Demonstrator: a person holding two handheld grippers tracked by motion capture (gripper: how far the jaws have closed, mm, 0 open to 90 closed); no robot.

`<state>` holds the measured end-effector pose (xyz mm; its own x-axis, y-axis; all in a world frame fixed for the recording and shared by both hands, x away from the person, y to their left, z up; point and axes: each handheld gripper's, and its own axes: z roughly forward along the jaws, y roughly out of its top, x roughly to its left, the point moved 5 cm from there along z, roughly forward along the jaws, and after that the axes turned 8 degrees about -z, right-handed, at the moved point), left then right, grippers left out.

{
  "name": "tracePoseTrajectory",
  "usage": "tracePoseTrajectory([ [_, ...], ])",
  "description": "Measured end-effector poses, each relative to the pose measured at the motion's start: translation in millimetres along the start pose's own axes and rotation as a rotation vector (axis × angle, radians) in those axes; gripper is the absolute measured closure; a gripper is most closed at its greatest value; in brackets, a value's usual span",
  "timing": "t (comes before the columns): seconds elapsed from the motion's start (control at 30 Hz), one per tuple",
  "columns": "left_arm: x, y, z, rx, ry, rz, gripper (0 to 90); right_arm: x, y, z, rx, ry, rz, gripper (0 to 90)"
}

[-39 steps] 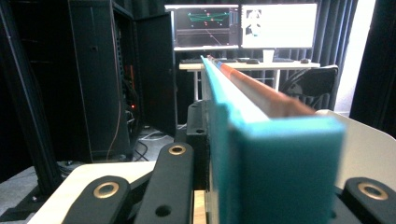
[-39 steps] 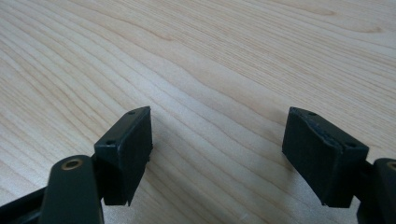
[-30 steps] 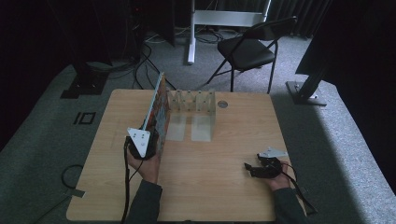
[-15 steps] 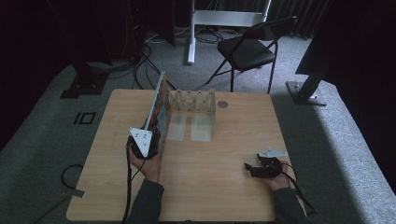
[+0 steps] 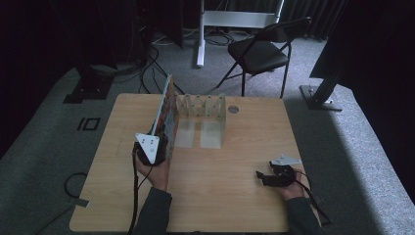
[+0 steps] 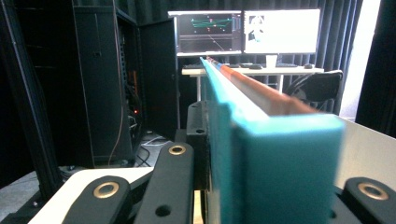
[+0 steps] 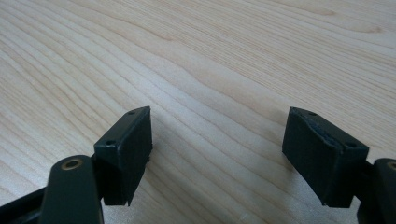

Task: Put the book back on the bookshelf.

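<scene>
A thin book with a teal spine and colourful cover [image 5: 166, 111] stands upright on its edge at the table's left centre, beside a clear plastic rack [image 5: 203, 108]. My left gripper [image 5: 156, 147] is shut on the book's near end, and the hand behind it rests on the table. In the left gripper view the book's teal edge [image 6: 261, 144] runs away from the camera between the black jaws. My right gripper [image 5: 264, 177] lies low at the front right of the wooden table [image 5: 235, 205], pointing left. Its jaws [image 7: 217, 149] stand open over bare wood with nothing between them.
A small round disc [image 5: 233, 109] lies just right of the rack. A black folding chair [image 5: 259, 51] and a white stand [image 5: 200, 34] are on the floor beyond the table. Monitors on a desk [image 6: 247, 32] face the left gripper.
</scene>
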<state>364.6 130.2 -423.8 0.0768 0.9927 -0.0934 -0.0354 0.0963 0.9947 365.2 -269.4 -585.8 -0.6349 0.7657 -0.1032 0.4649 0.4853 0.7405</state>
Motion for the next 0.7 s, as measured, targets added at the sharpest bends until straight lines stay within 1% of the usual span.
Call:
tracePoseTrajectory([
  [0.7, 0.5, 0.3, 1.9, 0.004, -0.002, 0.003, 80.1, 0.1, 0.0, 0.0, 0.000, 0.000, 0.000, 24.0],
])
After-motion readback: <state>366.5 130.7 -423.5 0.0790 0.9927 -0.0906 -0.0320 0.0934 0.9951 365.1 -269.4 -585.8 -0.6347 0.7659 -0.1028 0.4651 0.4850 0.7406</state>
